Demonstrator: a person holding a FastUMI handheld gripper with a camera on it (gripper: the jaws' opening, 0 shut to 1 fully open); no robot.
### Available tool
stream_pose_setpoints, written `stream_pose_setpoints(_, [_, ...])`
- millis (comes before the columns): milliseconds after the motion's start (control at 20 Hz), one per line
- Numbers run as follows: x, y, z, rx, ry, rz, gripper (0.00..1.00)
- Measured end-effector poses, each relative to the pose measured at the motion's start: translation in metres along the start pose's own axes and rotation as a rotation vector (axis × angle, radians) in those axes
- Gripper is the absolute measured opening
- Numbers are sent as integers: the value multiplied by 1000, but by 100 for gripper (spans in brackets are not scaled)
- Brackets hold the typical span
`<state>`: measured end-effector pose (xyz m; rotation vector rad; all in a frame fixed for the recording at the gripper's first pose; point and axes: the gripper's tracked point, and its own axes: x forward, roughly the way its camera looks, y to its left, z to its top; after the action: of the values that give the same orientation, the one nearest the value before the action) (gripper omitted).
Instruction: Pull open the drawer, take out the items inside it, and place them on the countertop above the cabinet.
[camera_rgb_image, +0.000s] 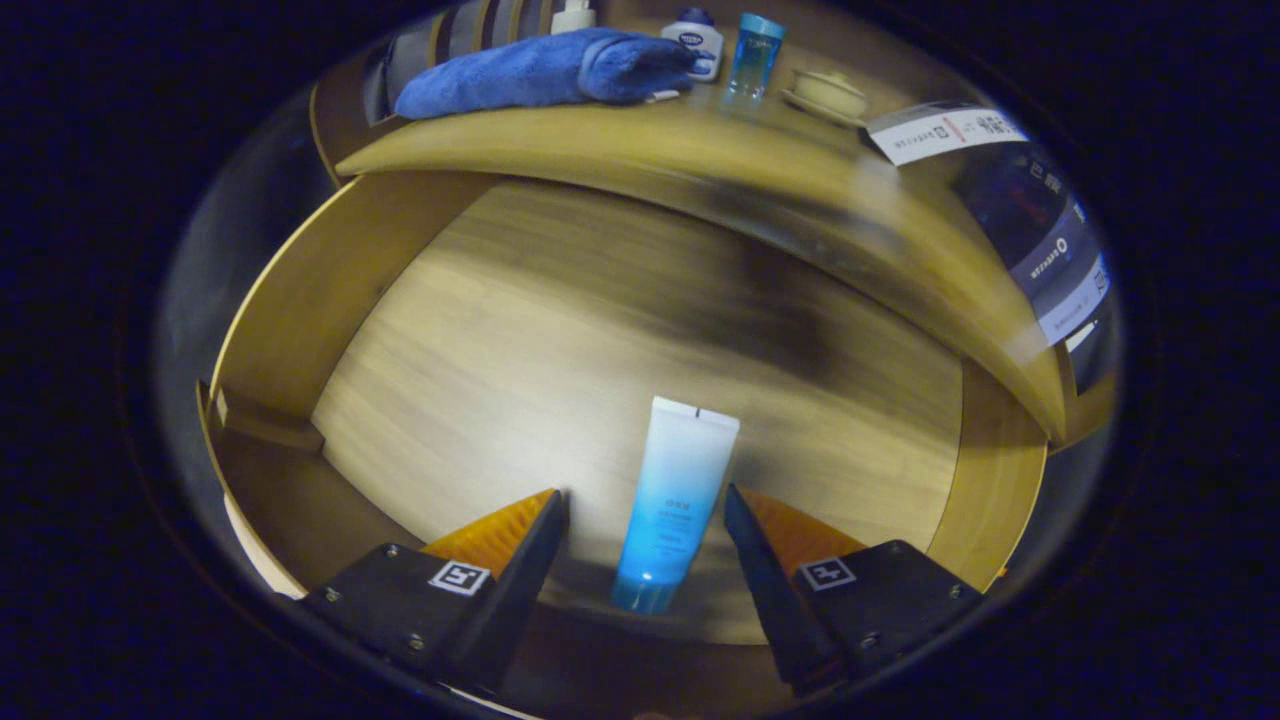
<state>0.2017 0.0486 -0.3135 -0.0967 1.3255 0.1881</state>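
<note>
- We see the gripper (646, 520) hanging over the pulled-out drawer (300, 300), its two fingers spread wide apart and pressing on nothing.
- Between the fingers lies a white-to-blue tube (672, 500), flat on the wooden drawer floor, its blue cap end near us and its flat crimped end pointing away. There is a gap on both sides between the tube and the fingers, so we judge that nothing is held.
- The tube leans slightly to the right as it runs away from us, and the rest of the drawer floor around it is bare wood.
- Beyond the drawer, further off, we see the countertop (640, 150) of the cabinet, its front edge curving over the far end of the drawer.
- On the countertop, at the far left, lies a rolled blue towel (540, 72).
- Just to the right of the towel stands a small white bottle with a dark blue cap (697, 40), and beside it a clear blue bottle (755, 52).
- Further right sits a small pale dish with a lid (828, 95), apart from the bottles.
</note>
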Motion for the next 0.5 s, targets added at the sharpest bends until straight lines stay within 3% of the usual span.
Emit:
stream_pose_setpoints(250, [12, 0, -6, 18, 47, -1, 96])
stream_pose_setpoints(350, [5, 2, -6, 24, 55, 8, 87])
stream_pose_setpoints(450, [7, 8, -6, 14, 48, 61, 86])
stream_pose_setpoints(500, [12, 8, -6, 24, 31, 62, 78])
